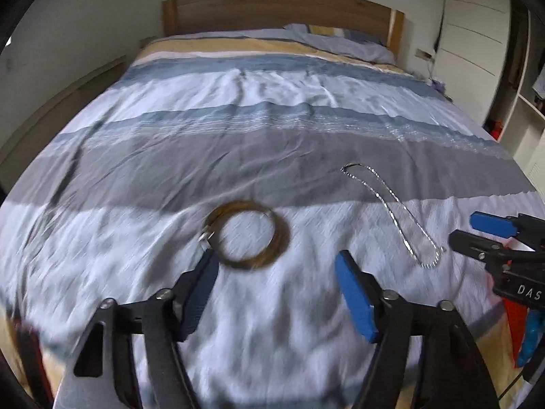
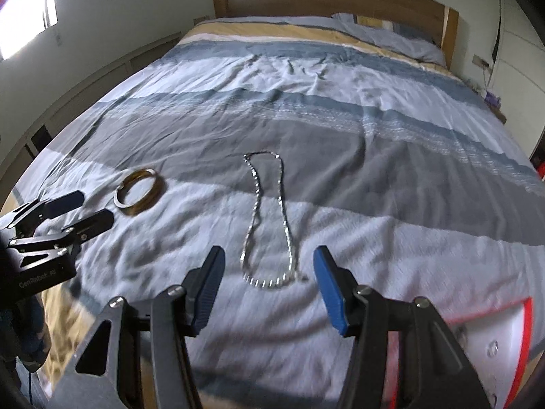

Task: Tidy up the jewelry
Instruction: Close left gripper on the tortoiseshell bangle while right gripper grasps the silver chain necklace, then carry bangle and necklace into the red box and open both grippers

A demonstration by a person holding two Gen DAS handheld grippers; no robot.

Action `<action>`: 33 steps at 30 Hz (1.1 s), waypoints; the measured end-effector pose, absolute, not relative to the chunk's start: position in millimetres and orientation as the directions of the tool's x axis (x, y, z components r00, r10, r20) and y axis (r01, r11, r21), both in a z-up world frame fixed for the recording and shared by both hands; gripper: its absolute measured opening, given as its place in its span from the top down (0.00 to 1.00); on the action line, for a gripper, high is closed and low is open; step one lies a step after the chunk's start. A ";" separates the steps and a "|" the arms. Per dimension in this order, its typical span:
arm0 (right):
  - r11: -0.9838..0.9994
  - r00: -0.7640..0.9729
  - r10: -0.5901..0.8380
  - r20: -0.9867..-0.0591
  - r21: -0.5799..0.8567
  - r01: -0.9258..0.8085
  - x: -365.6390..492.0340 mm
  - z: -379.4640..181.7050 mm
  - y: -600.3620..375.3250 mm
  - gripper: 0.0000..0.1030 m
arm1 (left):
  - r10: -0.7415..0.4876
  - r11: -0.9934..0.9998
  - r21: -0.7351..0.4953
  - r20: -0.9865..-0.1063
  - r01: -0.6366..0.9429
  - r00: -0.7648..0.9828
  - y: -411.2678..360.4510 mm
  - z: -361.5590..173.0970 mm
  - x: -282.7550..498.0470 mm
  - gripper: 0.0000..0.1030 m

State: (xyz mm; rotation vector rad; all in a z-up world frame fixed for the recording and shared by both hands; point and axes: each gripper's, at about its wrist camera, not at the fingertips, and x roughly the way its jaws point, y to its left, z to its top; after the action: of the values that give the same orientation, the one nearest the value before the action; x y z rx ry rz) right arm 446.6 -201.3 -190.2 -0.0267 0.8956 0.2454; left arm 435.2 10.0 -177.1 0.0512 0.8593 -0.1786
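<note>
On the striped bedspread [image 1: 272,143] we see two pieces. The bangle [image 1: 247,235] lies just ahead of our left gripper [image 1: 276,272], centre frame; the chain [image 2: 269,221] runs lengthwise between our right gripper's [image 2: 269,269] fingers. Both grippers gape, empty.

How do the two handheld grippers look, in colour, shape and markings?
Both are black metal linkages with silver screws. The left gripper and the right gripper each have flat rectangular blue pads, ribbed on one face. White lettering marks each body: "DAS" on the right, "GenRobot" on the left.
</note>
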 end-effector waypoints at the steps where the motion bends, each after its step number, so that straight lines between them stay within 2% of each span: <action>1: 0.971 0.593 0.203 -0.779 0.083 -0.224 453.5 -193.4 -200.2 0.49 | -0.135 0.983 -0.024 -0.764 0.181 0.631 8.4 -180.7 443.8 0.40; 13: 0.967 0.534 0.226 -0.815 0.121 -0.225 518.8 -243.9 -180.8 0.49 | -0.143 0.974 -0.021 -0.827 0.225 0.544 2.5 -234.5 493.2 0.56; 15: 0.967 0.529 0.229 -0.817 0.128 -0.221 520.9 -252.1 -180.8 0.50 | -0.153 0.970 -0.021 -0.826 0.243 0.543 -0.9 -236.5 493.2 0.66; 17: 0.966 0.534 0.229 -0.814 0.120 -0.231 519.3 -256.8 -180.1 0.55 | -0.169 0.966 -0.030 -0.826 0.258 0.537 -3.7 -237.6 493.4 0.87; 18: 0.965 0.535 0.228 -0.813 0.117 -0.234 518.2 -257.8 -180.2 0.58 | -0.176 0.965 -0.036 -0.826 0.262 0.535 -4.4 -237.9 493.5 0.89; 20: 0.965 0.540 0.230 -0.810 0.120 -0.232 515.8 -258.4 -182.4 0.78 | -0.177 0.964 -0.034 -0.823 0.264 0.540 -6.5 -238.4 493.2 0.90; 22: 0.964 0.533 0.238 -0.812 0.132 -0.229 514.7 -259.1 -185.4 0.95 | -0.176 0.964 -0.032 -0.817 0.262 0.549 -7.9 -237.0 491.2 0.91; 23: 0.961 0.527 0.250 -0.812 0.144 -0.234 513.6 -259.1 -186.1 0.98 | -0.173 0.966 -0.030 -0.813 0.258 0.556 -8.3 -235.4 489.2 0.91; 27: 0.955 0.538 0.269 -0.799 0.150 -0.255 502.5 -252.4 -185.6 0.98 | -0.153 0.972 -0.017 -0.805 0.236 0.574 -8.6 -229.4 479.6 0.91; 33: 0.947 0.607 0.306 -0.733 0.172 -0.270 466.2 -217.5 -194.1 0.98 | -0.150 0.978 -0.033 -0.791 0.204 0.594 -5.4 -211.7 455.7 0.91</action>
State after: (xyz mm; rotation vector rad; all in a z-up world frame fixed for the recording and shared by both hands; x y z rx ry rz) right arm 466.2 -194.1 -217.5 0.0458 0.8559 0.3332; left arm 455.7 -5.4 -211.7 0.0633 0.9125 -0.2058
